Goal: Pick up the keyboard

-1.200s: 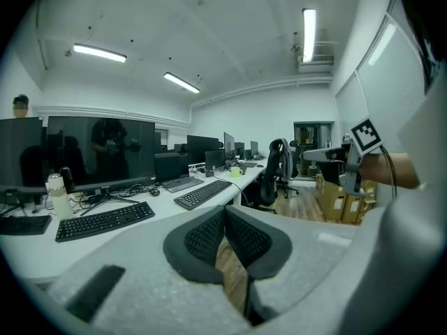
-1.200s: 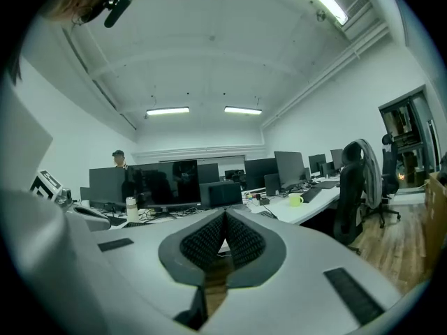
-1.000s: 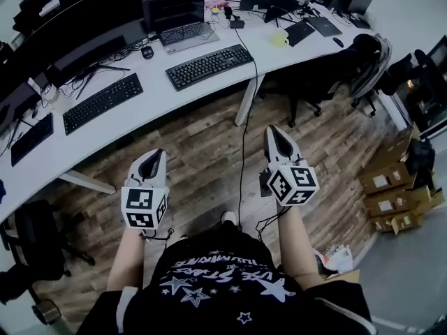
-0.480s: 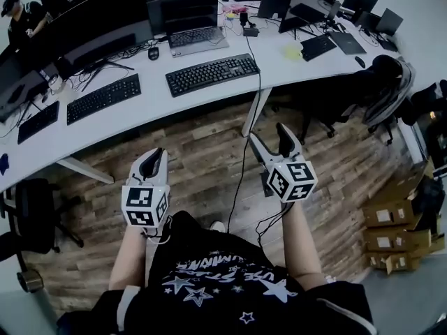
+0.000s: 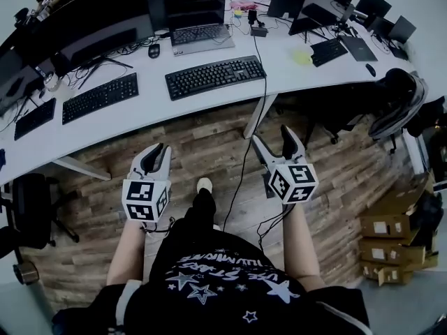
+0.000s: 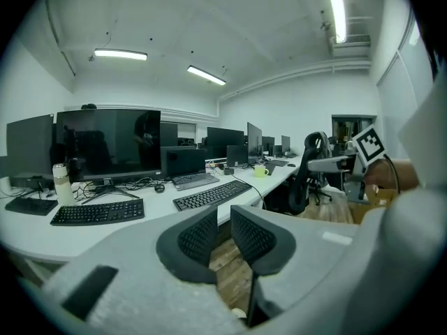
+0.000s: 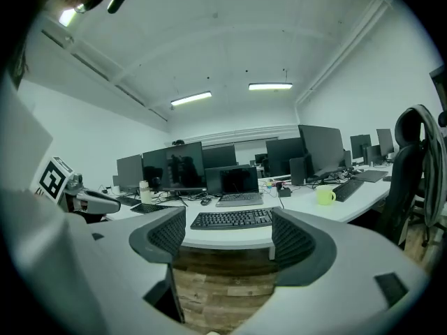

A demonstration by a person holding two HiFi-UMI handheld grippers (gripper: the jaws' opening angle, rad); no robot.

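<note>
A black keyboard [image 5: 215, 76] lies on the long white desk [image 5: 140, 121], in front of a laptop [image 5: 195, 26]. It shows in the left gripper view [image 6: 211, 195] and, straight ahead between the jaws, in the right gripper view [image 7: 232, 219]. A second black keyboard [image 5: 100, 97] lies further left. My left gripper [image 5: 157, 156] hovers over the wood floor short of the desk, its jaws opening by a narrow gap with nothing between them. My right gripper [image 5: 274, 144] hangs beside it with jaws wide and still opening, also empty.
A cable [image 5: 246, 145] hangs from the desk to the floor between the grippers. Black office chairs stand at the right [image 5: 398, 107] and far left [image 5: 31, 215]. Cardboard boxes [image 5: 391, 246] are stacked at the right. Monitors [image 5: 105, 9], a mouse [image 5: 154, 50] and a yellow mug [image 5: 302, 56] are on the desk.
Both grippers have moved closer to the desk as the person stepped forward. The right jaws have gone from shut to wide apart. The left jaws have parted slightly.
</note>
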